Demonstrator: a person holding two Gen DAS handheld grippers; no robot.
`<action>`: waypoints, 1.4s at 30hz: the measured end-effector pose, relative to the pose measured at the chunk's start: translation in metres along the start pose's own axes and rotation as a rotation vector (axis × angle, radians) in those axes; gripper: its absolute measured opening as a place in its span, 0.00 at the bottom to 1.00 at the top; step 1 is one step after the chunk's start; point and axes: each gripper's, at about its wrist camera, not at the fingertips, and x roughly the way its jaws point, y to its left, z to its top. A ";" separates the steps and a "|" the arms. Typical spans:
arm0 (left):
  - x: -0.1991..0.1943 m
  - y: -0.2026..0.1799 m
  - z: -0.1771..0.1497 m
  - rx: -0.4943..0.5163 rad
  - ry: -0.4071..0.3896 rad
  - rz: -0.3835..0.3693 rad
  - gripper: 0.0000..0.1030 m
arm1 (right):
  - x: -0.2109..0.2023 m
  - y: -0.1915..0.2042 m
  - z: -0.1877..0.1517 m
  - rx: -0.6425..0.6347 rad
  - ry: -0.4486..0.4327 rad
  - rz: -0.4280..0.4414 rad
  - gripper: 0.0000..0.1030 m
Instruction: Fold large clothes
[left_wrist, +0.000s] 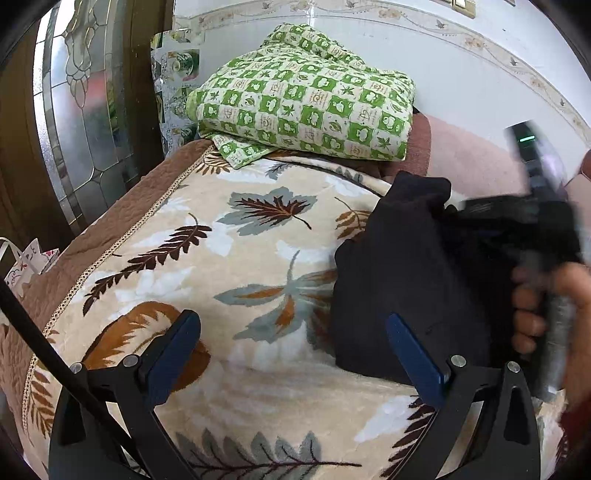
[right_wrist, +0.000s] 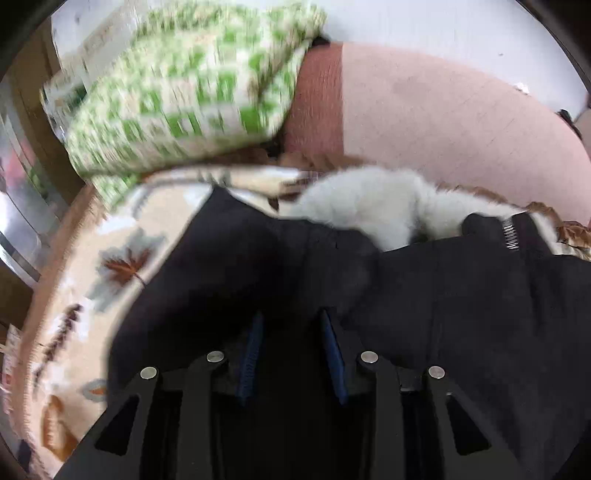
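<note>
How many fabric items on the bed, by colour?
Black: 1, the fur-trimmed coat, under the right hand-held gripper
Green-and-white check: 1, the folded quilt
Beige leaf print: 1, the blanket
Pink: 1, the cover by the wall
Total: 4

right gripper (left_wrist: 517, 236) motion-blurred ahead-right of the left tool, its finger spacing unreadable there | hand (left_wrist: 546, 314) on its handle smeared, cut by frame edge | green checked quilt (right_wrist: 177, 96) ahead-left of the right tool streaked by blur | dark garment (right_wrist: 406, 295) runs out of frame under the right tool; fabric between fingers indistinct
</note>
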 end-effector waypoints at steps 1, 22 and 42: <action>-0.001 0.000 0.000 0.000 -0.001 -0.001 0.99 | -0.014 -0.004 -0.002 0.004 -0.016 0.012 0.39; 0.013 -0.014 -0.007 0.025 0.062 0.002 0.99 | -0.023 -0.125 -0.024 0.023 -0.055 -0.477 0.56; -0.009 -0.009 0.000 -0.002 0.019 -0.024 0.99 | -0.088 -0.057 -0.069 0.023 -0.150 -0.196 0.70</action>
